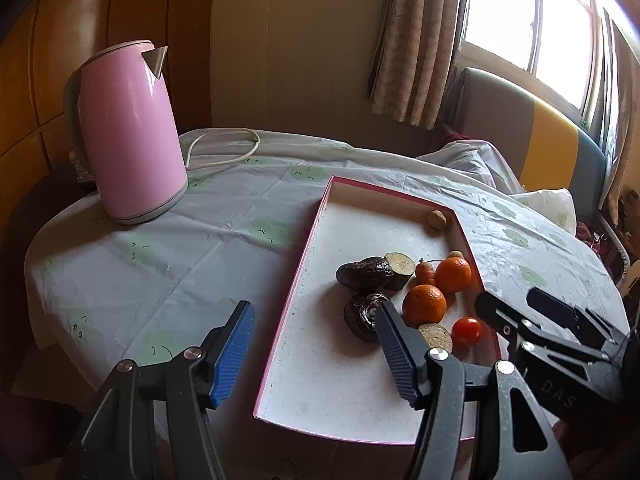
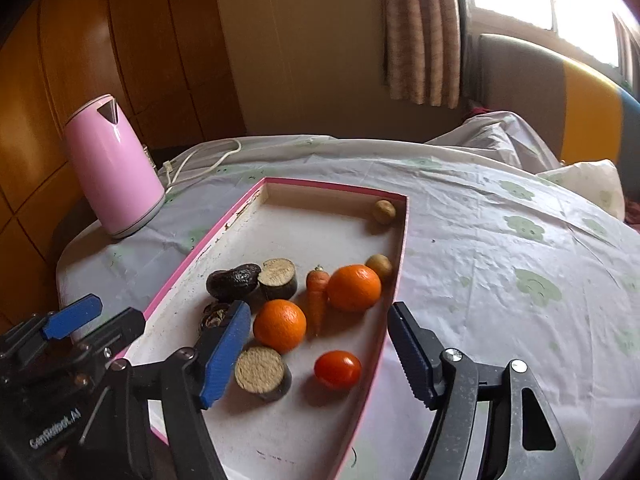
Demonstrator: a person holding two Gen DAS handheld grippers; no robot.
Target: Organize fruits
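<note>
A pink-rimmed white tray (image 1: 340, 380) (image 2: 280, 220) lies on the table. Its right half holds two oranges (image 1: 424, 305) (image 2: 279, 325), a red tomato (image 1: 466, 331) (image 2: 337, 369), a small carrot (image 1: 425, 273) (image 2: 317, 296), a dark avocado (image 1: 364, 274) (image 2: 234, 280), a dark wrinkled fruit (image 1: 362, 316) and two cut dark-skinned rounds (image 2: 262, 372). Two small brown fruits (image 2: 384, 212) sit against the right wall. My left gripper (image 1: 314, 306) stands open over the tray's left rim. My right gripper (image 2: 318, 308) is open above the near orange and tomato, pressing on nothing.
A pink electric kettle (image 1: 128, 140) (image 2: 114, 168) stands at the table's back left, with its white cord (image 1: 224, 144) lying behind it. A flowered cloth (image 2: 500, 260) covers the table. Beyond the table's right side are a bed and a curtained window.
</note>
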